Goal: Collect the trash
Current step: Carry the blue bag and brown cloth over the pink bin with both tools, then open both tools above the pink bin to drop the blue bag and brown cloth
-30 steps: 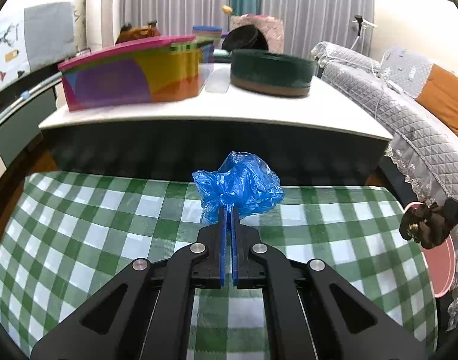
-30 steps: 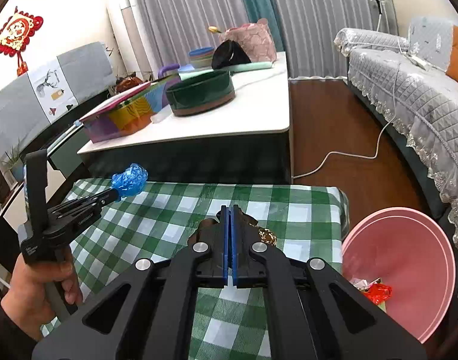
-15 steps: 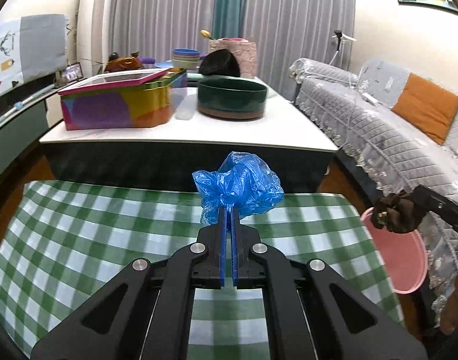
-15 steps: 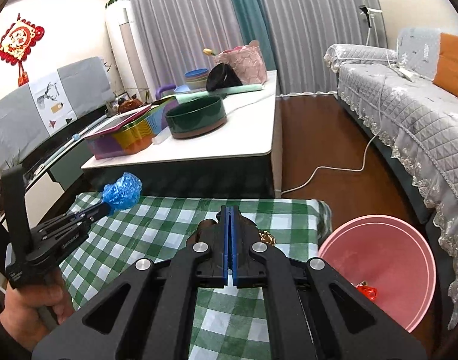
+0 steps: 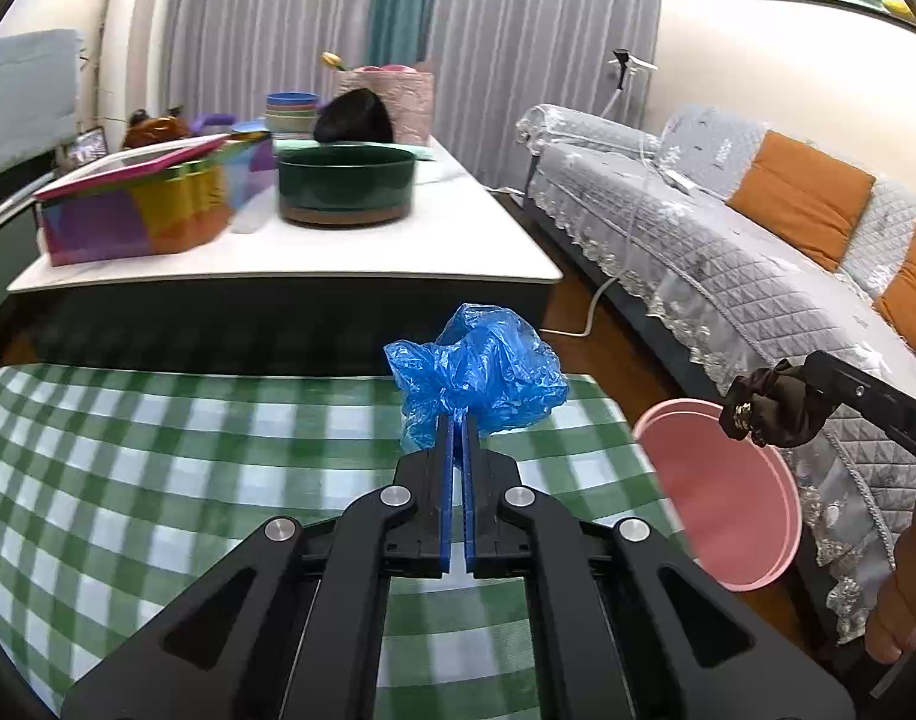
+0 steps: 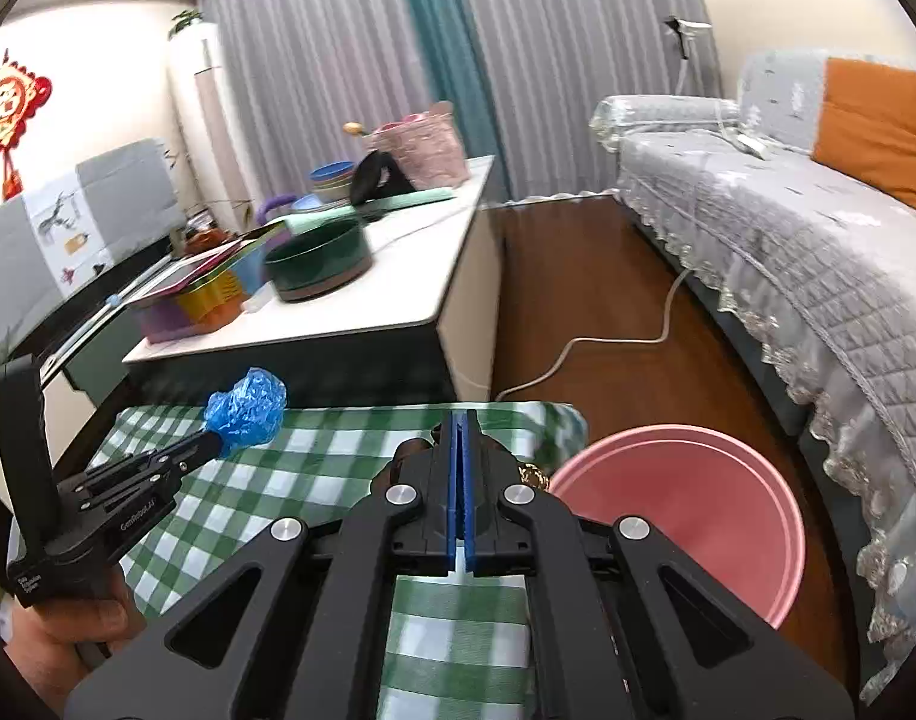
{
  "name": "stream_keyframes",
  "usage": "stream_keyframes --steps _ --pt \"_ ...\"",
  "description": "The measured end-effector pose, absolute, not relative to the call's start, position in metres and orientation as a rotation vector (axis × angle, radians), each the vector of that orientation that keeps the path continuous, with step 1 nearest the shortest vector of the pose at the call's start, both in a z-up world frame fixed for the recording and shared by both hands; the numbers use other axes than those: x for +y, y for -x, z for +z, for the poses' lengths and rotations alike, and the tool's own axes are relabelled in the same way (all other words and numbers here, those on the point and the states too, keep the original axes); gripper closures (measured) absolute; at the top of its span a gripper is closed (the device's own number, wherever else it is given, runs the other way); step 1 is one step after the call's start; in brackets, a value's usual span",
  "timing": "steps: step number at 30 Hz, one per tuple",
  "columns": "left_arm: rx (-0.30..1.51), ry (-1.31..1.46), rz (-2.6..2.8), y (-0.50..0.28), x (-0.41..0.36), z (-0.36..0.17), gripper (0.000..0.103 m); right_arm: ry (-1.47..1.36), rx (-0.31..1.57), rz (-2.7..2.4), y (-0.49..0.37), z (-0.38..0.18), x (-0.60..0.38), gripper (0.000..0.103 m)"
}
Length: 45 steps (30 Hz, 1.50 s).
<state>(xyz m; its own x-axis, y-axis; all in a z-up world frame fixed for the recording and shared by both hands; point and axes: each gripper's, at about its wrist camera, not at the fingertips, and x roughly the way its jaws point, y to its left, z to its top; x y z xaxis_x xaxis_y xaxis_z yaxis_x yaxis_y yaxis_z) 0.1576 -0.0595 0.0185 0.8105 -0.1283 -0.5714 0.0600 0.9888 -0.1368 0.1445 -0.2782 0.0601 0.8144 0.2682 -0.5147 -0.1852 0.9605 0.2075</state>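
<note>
My left gripper (image 5: 458, 429) is shut on a crumpled blue plastic bag (image 5: 482, 369) and holds it above the green checked tablecloth (image 5: 158, 450). The bag also shows in the right wrist view (image 6: 248, 411). My right gripper (image 6: 461, 432) is shut on a dark brown wrapper with gold print (image 5: 770, 405), mostly hidden behind its own fingers in the right wrist view. The wrapper hangs over the near rim of the pink bin (image 5: 728, 492), which stands on the floor right of the table (image 6: 686, 492).
A white low table (image 5: 338, 252) with a green bowl (image 5: 344, 192) and a colourful box (image 5: 140, 204) stands behind. A grey sofa (image 5: 728, 252) runs along the right. A white cable (image 6: 608, 342) lies on the wooden floor.
Both grippers have swung to the right with their loads. The wrapper has moved from over the tablecloth to the bin's rim. The pink bin now sits closer in both views.
</note>
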Motion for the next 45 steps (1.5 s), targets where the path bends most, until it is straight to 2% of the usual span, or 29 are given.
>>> stream_keyframes --steps 17,36,39,40,41,42,43,45 --pt "0.645 0.108 -0.258 -0.184 -0.154 0.004 0.101 -0.181 0.604 0.089 -0.148 0.039 -0.351 0.101" --pt "0.691 0.048 -0.408 -0.197 -0.232 -0.018 0.101 -0.175 0.696 -0.005 -0.167 0.003 -0.379 0.101" --pt "0.693 0.024 -0.429 -0.196 -0.24 -0.02 0.1 -0.176 0.732 -0.057 -0.171 -0.004 -0.384 0.096" --pt "0.687 0.015 -0.425 -0.196 -0.242 -0.02 0.099 -0.185 0.742 -0.068 -0.172 -0.007 -0.387 0.086" --pt "0.686 0.016 -0.428 -0.196 -0.242 -0.019 0.093 -0.2 0.75 -0.077 -0.172 -0.009 -0.39 0.078" --pt "0.683 0.021 -0.432 -0.196 -0.24 -0.018 0.084 -0.213 0.752 -0.087 -0.173 -0.01 -0.393 0.065" --pt "0.679 0.025 -0.428 -0.196 -0.239 -0.018 0.08 -0.218 0.753 -0.092 -0.173 -0.011 -0.395 0.061" --pt "0.68 0.036 -0.426 -0.196 -0.235 -0.016 0.078 -0.218 0.76 -0.096 -0.173 -0.011 -0.395 0.061"
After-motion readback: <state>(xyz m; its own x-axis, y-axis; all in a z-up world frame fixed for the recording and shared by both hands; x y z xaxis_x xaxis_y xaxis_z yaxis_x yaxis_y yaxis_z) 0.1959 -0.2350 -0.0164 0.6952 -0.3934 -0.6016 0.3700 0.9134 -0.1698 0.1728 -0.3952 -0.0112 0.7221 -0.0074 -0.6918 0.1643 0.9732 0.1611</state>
